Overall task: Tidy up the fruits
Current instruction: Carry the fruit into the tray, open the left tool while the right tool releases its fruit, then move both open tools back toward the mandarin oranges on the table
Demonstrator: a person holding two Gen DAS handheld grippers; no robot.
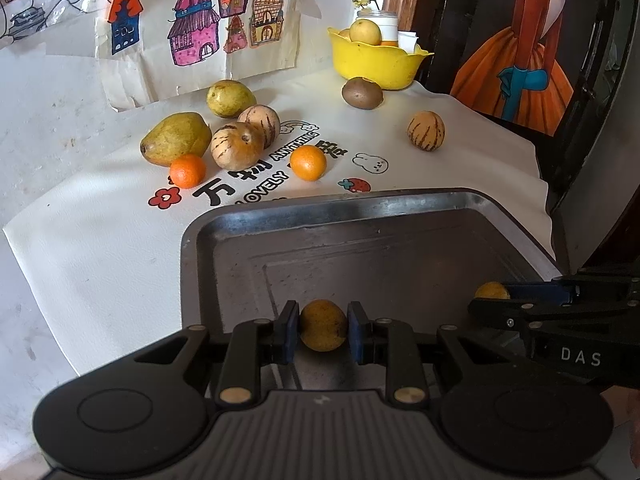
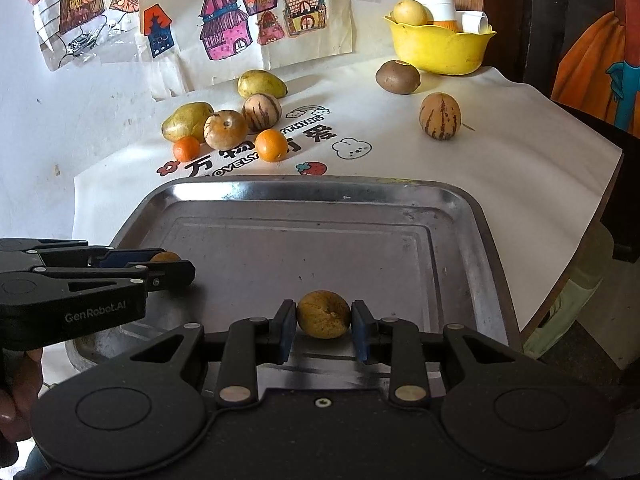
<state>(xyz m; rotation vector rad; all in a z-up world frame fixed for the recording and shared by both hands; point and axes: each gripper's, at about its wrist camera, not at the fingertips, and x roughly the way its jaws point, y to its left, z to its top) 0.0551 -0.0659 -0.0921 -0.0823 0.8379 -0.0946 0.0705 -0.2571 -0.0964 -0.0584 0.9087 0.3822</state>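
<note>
While both hand-held grippers hung over the near end of the rectangular stainless-steel tray (image 2: 460, 216), each pinched one small, round, brown-speckled yellow fruit. The left gripper (image 1: 323, 332) clamped its speckled fruit (image 1: 323, 330) between blue pads, low over the near left part of the tray. The right gripper (image 2: 323, 322) clamped a like fruit (image 2: 323, 319) low over the near middle. Whether either fruit touched the tray floor could not be told.

The step in hand was judged to be placement of both fruits on the tray. The next move would call for lowering each fruit to the tray floor, spreading the jaws, and lifting clear without rolling the fruit.

Remaining fruit lay on the white printed tablecloth (image 2: 520, 168) beyond the tray: two green-yellow pears (image 2: 186, 121), three purple-striped cream melons (image 2: 440, 116), two small oranges (image 2: 271, 145) and a brown kiwi (image 2: 398, 77). A yellow plastic bowl (image 2: 440, 52) stood far right, with a pale yellow fruit in it.

Legible writing:
- Left gripper body: "GenRobot.AI".
- Right gripper body: "DAS".
- Tablecloth: "ANYTHING", "LOVELY", and large Chinese characters, partly covered by fruit.
</note>
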